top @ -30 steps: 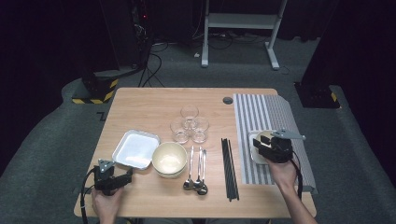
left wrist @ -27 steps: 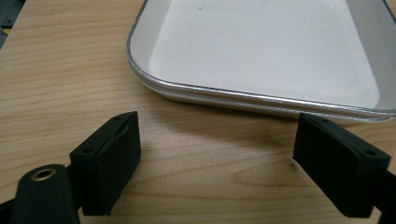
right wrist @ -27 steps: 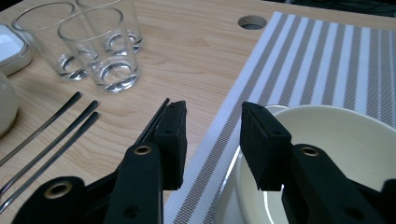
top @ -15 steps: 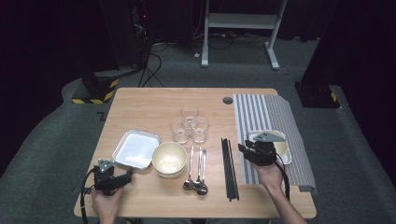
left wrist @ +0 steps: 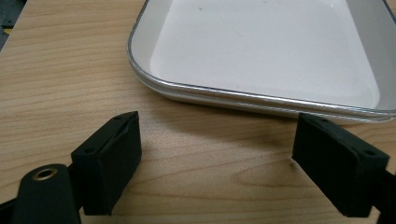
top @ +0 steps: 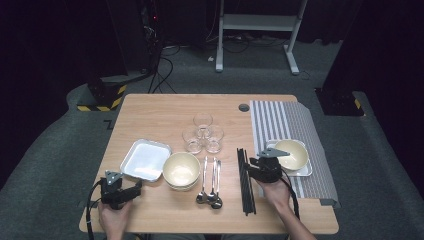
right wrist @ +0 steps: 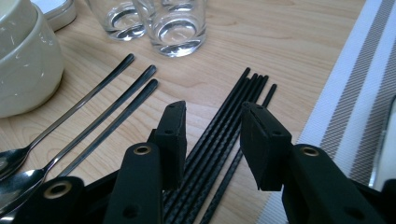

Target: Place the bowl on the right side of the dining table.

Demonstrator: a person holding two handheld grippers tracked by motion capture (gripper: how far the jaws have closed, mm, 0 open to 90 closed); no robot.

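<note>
Several black chopsticks (top: 245, 182) lie side by side on the wooden table (top: 150, 112), just left of the striped placemat (top: 285, 125). My right gripper (top: 254, 165) hovers low over their far half. In the right gripper view its jaws (right wrist: 212, 135) stand open astride the chopsticks (right wrist: 247, 88), and the pads do not press on them. My left gripper (top: 134, 189) rests near the front left corner. Its jaws (left wrist: 217, 126) are wide open and empty, facing the near rim of the white tray (left wrist: 233, 93).
Three spoons (top: 210, 180) lie left of the chopsticks, beside a cream bowl (top: 181, 169) and the white tray (top: 145, 160). Three glasses (top: 202, 132) stand mid-table. On the placemat a second bowl (top: 292, 154) sits in a small tray.
My right gripper has moved left and down, from the bowl on the placemat to the chopsticks. The left gripper has stayed still.
</note>
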